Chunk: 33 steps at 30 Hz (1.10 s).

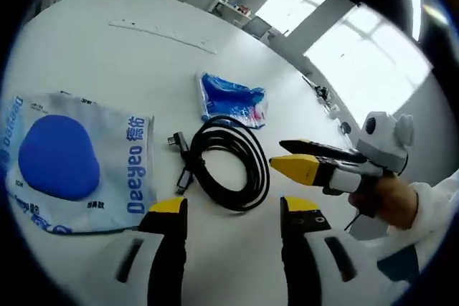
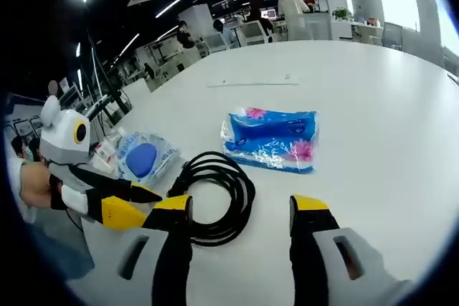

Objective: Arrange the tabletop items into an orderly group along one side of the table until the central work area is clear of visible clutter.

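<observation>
1. Three things sit out on the white table [image 1: 107, 55]: a coiled black cable [image 1: 226, 163] in the middle, a blue tissue pack [image 1: 233, 99] just past it, and a flat white pouch with a blue pad [image 1: 68, 159] off to one side.

2. Both grippers hover around the cable. In the left gripper view, the left gripper [image 1: 233, 209] has its jaws spread wide with nothing between them, tips just short of the coil.

3. The right gripper [image 2: 240, 209] is also gaping and empty in its own view, with the coil [image 2: 215, 195] close in front of it, nearer its left jaw (the other gripper [image 2: 129, 202] pokes in from the left there, jaws parted).

4. My guess is we're early on, since nothing looks grouped along an edge yet and the cable looks like the pick in hand.

5. The next move probably calls for one gripper to drop onto a bundled side of the coil and pinch several loops, or it'll unravel when dragged.
</observation>
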Available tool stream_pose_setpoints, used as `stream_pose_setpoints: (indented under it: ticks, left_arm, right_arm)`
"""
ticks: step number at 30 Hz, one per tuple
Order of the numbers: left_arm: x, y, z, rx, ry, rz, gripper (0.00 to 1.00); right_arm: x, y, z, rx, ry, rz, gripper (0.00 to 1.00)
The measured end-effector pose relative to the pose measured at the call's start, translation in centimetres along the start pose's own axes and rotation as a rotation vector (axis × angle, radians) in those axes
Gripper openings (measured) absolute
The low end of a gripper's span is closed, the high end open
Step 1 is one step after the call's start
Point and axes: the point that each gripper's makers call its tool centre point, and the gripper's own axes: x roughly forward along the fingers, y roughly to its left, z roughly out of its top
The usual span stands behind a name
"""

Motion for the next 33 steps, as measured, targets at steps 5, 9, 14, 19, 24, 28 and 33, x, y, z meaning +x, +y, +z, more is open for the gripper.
stream_pose_setpoints:
  ticks: [5,9,14,19,24,28,33]
  left_arm:
    - [-0.7,0.2,-0.2,0.106,0.009,0.032,0.61]
    - [-1.7,0.1,-0.3,0.214,0.011,0.058,0.67]
    - [-3.1,0.9,-0.1,0.248,-0.012,0.112,0.78]
    - [-4.4,1.8,0.0,0.267,-0.023,0.144,0.80]
    - [-6.1,2.5,-0.1,0.199,-0.040,0.155,0.80]
    - [-7.5,3.1,-0.2,0.216,-0.043,0.169,0.80]
    - [-9.2,3.8,0.0,0.095,-0.103,0.178,0.79]
  right_arm:
    - [-0.7,0.4,0.3,-0.108,-0.023,0.007,0.47]
    - [-1.3,1.3,0.1,-0.084,-0.015,0.039,0.62]
    - [-2.1,1.7,-1.5,-0.105,0.040,0.060,0.65]
    - [-3.1,1.9,-2.2,-0.038,0.058,0.083,0.72]
    - [-4.1,1.7,-2.3,-0.004,0.058,0.083,0.73]
    - [-4.6,2.2,-2.0,0.042,0.041,0.113,0.76]
    - [-5.4,2.8,-2.5,0.049,0.056,0.138,0.76]
